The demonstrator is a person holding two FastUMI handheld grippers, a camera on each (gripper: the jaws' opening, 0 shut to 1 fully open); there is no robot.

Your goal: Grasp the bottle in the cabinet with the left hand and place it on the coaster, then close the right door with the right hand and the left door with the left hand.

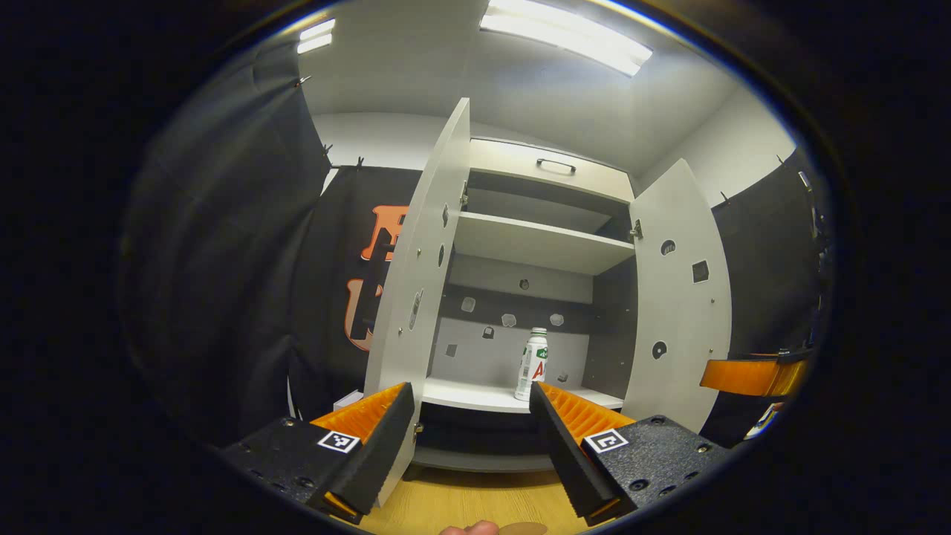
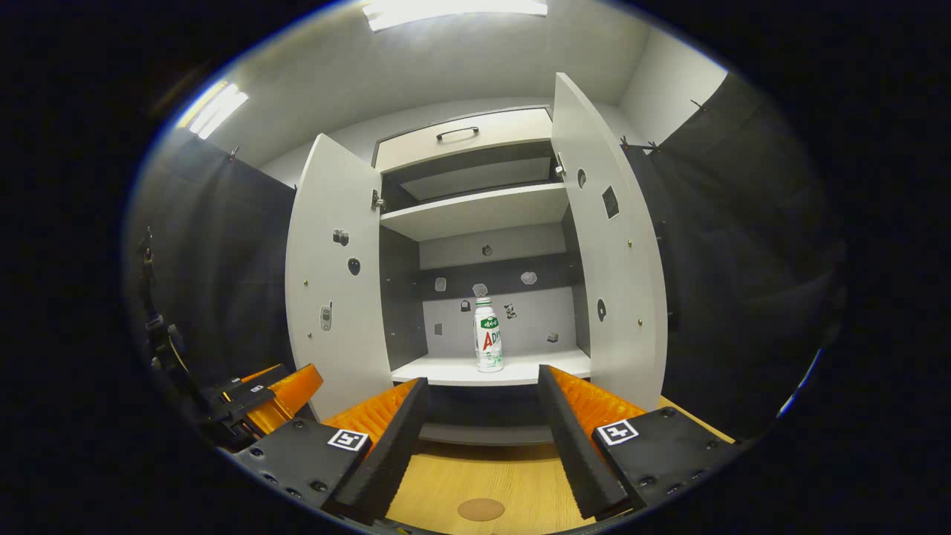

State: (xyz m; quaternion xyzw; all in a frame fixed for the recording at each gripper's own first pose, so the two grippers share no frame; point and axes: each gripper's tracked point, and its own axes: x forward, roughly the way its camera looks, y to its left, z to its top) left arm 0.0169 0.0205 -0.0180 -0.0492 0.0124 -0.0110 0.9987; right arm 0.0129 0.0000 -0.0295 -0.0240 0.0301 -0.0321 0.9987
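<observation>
— Wooden table (image 2: pixel 475 475) below, dark cloth behind. Has anyone started?

— Not really. The left gripper (image 1: pixel 472 412) is spread wide with nothing in it. The right gripper (image 2: pixel 483 401) is wide and empty too.

— Where is the bottle (image 2: pixel 488 335)?

— Standing up near the front edge of the cabinet (image 2: pixel 475 245) shelf, alone. The shelf above looks bare.

— And the coaster (image 2: pixel 481 509)?

— Bare, at the table's near edge. The left door (image 2: pixel 336 275) and right door (image 2: pixel 609 245) both stand open, so every step is left.

Ceiling strip lights (image 1: pixel 565 33) glare at 12 o'clock, second fixture (image 2: pixel 215 108) at 10 o'clock in right gripper view. Cabinet interior (image 2: pixel 483 297) evenly lit, sharp. Strong fisheye bending at edges; periphery dim, soft.
</observation>
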